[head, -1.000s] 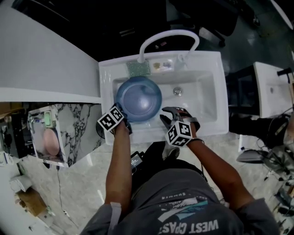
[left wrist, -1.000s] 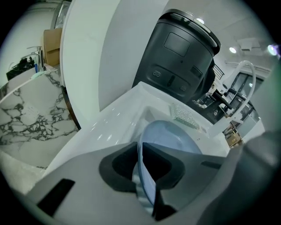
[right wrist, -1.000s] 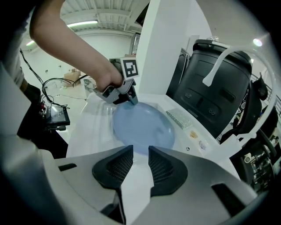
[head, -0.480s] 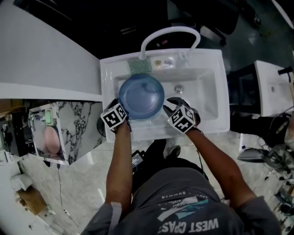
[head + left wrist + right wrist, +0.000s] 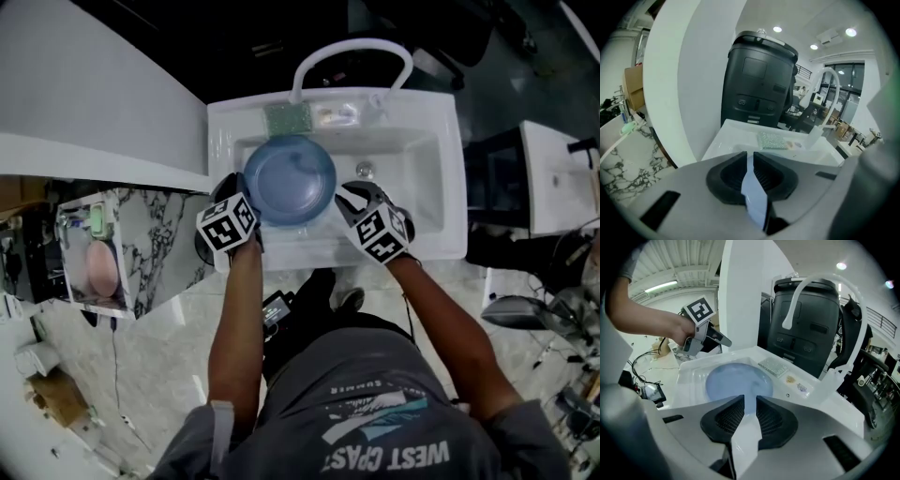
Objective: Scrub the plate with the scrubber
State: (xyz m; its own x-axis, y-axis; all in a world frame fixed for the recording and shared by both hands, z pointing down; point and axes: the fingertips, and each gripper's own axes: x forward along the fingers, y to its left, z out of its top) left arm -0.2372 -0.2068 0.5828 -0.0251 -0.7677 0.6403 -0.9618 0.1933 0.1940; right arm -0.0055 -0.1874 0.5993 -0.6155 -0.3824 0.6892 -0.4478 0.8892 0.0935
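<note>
Left gripper (image 5: 247, 199) tight on plate (image 5: 289, 178) rim, right gripper (image 5: 349, 195) nearly closed, seemingly empty; scrubber (image 5: 287, 118) on sink (image 5: 452, 187) ledge beyond.

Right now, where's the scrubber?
Head view: the green scrubber lies at the left end of the sink's back ledge, by the faucet's spout tip, just behind the blue plate.

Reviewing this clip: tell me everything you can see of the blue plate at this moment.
The blue plate is round, plain and smooth, with a shallow raised rim. It lies face up, seemingly flat, in the left of the white sink, apart from the green scrubber on the back ledge. The left hand-held gripper, jaws close together, overlaps its near-left rim; the right hand-held gripper is beside its right rim. Whether either touches it cannot be told.
</note>
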